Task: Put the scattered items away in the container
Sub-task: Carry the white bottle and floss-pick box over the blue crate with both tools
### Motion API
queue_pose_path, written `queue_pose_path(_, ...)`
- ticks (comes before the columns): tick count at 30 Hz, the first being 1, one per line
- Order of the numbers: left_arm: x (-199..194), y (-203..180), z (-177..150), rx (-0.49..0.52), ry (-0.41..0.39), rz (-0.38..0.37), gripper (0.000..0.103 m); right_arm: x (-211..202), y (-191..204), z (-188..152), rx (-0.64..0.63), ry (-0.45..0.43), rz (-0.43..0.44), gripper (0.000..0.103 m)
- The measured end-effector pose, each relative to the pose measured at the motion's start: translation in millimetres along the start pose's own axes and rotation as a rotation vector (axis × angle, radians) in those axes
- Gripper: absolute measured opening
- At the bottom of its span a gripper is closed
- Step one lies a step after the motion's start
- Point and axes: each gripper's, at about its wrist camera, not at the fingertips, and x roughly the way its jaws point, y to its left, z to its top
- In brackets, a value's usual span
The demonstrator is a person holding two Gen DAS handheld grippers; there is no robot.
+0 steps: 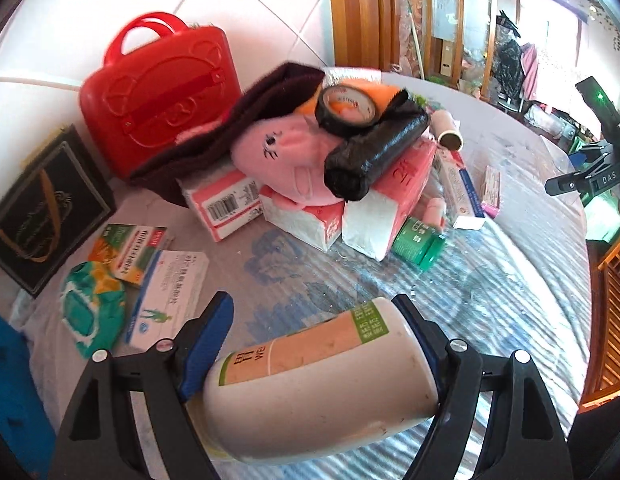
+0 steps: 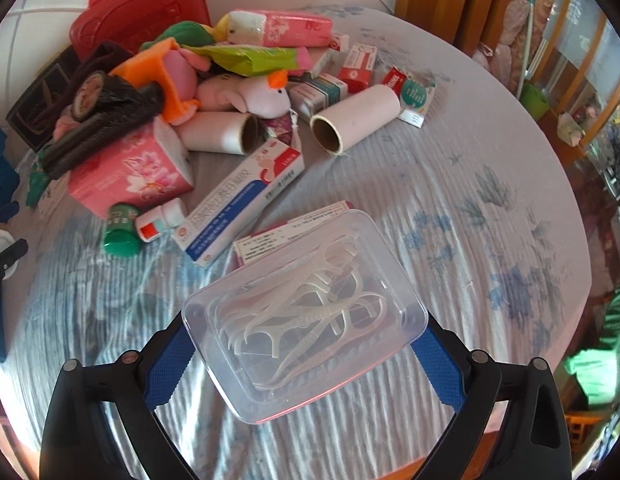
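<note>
Left gripper (image 1: 310, 344) clamped on white bottle (image 1: 322, 380), bottle lying crosswise between blue pads, above tablecloth (image 1: 490, 280). Right gripper (image 2: 306, 344) gripping clear box of floss picks (image 2: 302, 312), box tilted, held over table. Ahead: heap of tissue packs (image 1: 366, 216), pink plush toy (image 1: 286, 152), tape roll (image 1: 348, 110), black roll (image 1: 374, 152). Red case (image 1: 158, 92) stands closed behind heap, near wall. Medicine boxes (image 1: 166, 296) left of bottle.

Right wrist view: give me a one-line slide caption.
Right gripper clamps a clear floss-pick box above the floral tablecloth, clutter pile behind.
</note>
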Motion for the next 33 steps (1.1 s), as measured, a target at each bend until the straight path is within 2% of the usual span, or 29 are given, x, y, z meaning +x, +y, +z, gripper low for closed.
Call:
queue_pose_path(11,-76.8,-8.8,3.0,-0.024,-0.044,0.059,0.08,-60.7,30.1,5.1,-0.053,-0.091,0.044,0.1)
queue_pose_path(20,-129.9,-6.4,4.5,-0.099,-0.084,0.098,0.08,-116.1,60.3,8.2,-0.094,-0.167,0.088,0.1)
queue_pose_path(33,-215.3,0.7,29.9,-0.16,-0.174,0.166,0.08,-172.5,114.7,21.8,-0.175,-0.266,0.176,0.1)
